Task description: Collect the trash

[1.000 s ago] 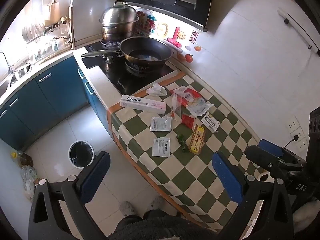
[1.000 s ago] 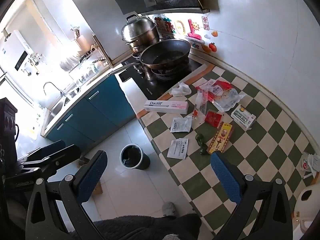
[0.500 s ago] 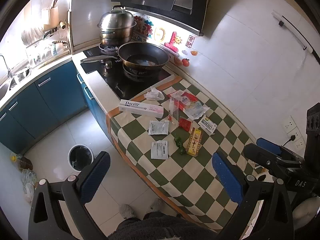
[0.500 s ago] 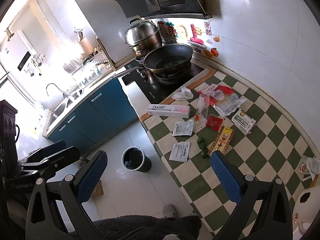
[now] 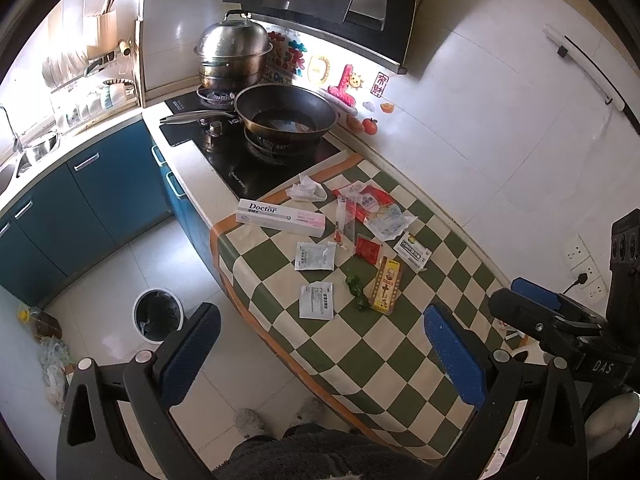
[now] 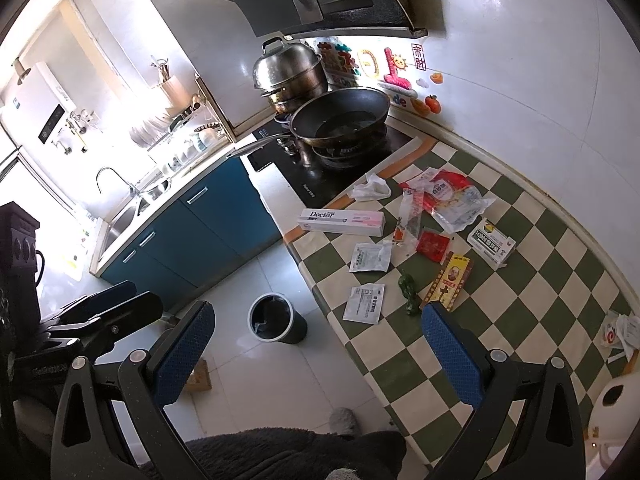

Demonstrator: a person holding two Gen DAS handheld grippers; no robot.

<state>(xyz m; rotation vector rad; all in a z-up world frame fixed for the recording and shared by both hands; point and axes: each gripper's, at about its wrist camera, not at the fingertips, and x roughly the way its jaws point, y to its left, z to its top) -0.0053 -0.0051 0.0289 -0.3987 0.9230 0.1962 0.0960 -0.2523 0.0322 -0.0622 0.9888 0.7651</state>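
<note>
Trash lies on the green checked countertop [image 5: 360,352]: a white Doctor box [image 5: 280,217], two white sachets [image 5: 316,301], a crumpled tissue [image 5: 306,190], a red and clear wrapper pile [image 5: 374,208], a red packet [image 5: 367,249], a yellow box [image 5: 386,286], a white medicine box [image 5: 412,249] and a green wrapper [image 5: 356,290]. A round bin [image 5: 158,315] stands on the floor left of the counter; it also shows in the right wrist view [image 6: 276,318]. My left gripper [image 5: 320,356] is open and empty, high above the counter edge. My right gripper [image 6: 316,356] is open and empty too.
A black wok [image 5: 286,114] and a steel pot [image 5: 232,56] sit on the stove behind the trash. Blue cabinets [image 5: 100,188] and a sink run along the left. A wall socket [image 5: 584,264] is at the right. More papers [image 6: 620,330] lie at the counter's right end.
Both grippers have drawn back and up a little, so the counter and trash look smaller and lower in view. Nothing was picked up; both stay open.
</note>
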